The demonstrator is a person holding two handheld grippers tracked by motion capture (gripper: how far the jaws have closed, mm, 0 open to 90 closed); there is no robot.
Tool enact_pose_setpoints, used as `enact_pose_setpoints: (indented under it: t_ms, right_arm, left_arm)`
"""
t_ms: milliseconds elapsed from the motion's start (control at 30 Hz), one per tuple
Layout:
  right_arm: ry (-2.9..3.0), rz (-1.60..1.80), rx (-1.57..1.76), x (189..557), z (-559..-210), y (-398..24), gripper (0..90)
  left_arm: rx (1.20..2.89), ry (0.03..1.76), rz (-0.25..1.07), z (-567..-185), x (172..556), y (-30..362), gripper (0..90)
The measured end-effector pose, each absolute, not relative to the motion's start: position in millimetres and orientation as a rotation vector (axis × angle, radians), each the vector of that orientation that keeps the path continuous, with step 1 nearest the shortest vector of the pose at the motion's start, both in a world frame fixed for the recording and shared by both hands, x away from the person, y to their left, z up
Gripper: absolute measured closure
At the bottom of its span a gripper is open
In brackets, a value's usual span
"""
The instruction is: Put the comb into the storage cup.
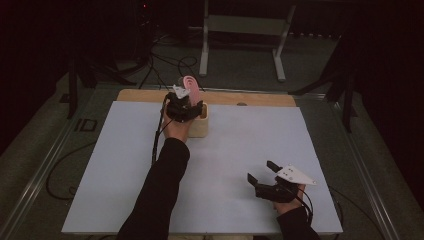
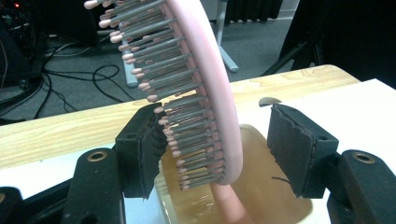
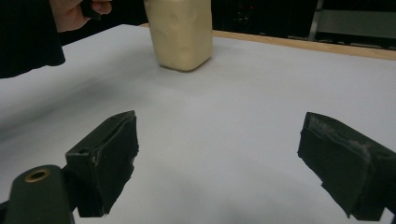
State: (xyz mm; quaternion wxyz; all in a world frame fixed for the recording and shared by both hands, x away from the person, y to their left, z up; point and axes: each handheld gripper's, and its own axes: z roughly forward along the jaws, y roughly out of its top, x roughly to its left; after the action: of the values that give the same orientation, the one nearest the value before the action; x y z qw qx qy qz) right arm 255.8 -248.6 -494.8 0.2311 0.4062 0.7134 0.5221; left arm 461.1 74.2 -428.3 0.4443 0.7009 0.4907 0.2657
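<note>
A pink hairbrush [image 1: 191,85] stands handle-down in a cream holder [image 1: 199,125] at the back of the white sheet, its head sticking up above the rim. My left gripper [image 1: 186,102] is at the brush from the near side. In the left gripper view the brush head [image 2: 205,88] leans between the jaws, grey bristles toward the left pad [image 2: 142,154]; the right pad [image 2: 299,144] stands clear of the pink back, so the left gripper [image 2: 217,140] is open. The handle dips into the holder [image 2: 261,186]. My right gripper [image 1: 262,171] rests open at the front right, nothing between its jaws [image 3: 217,154].
A white sheet [image 1: 240,145] covers the wooden table [image 1: 150,95], whose bare strip shows along the far edge. The holder [image 3: 180,32] is far ahead in the right gripper view. On the floor beyond are cables [image 1: 165,62] and a metal stand [image 1: 240,30].
</note>
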Motion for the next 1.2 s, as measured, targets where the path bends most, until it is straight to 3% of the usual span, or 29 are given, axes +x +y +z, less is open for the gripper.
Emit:
enact_pose_setpoints:
  t_ms: [400,733,1200]
  right_arm:
    - [1.96,1.435,1.12,256,-495,-249,11.9]
    - [1.961,1.431,1.117,255,-495,-249,11.9]
    - [1.96,1.433,1.116,255,-495,-249,11.9]
  left_arm:
    - [1.712,1.244,0.668,-427,461,79,30.8]
    - [1.709,1.294,0.731,-429,460,84,18.1]
    - [1.732,1.315,0.75,-427,457,90,7.4]
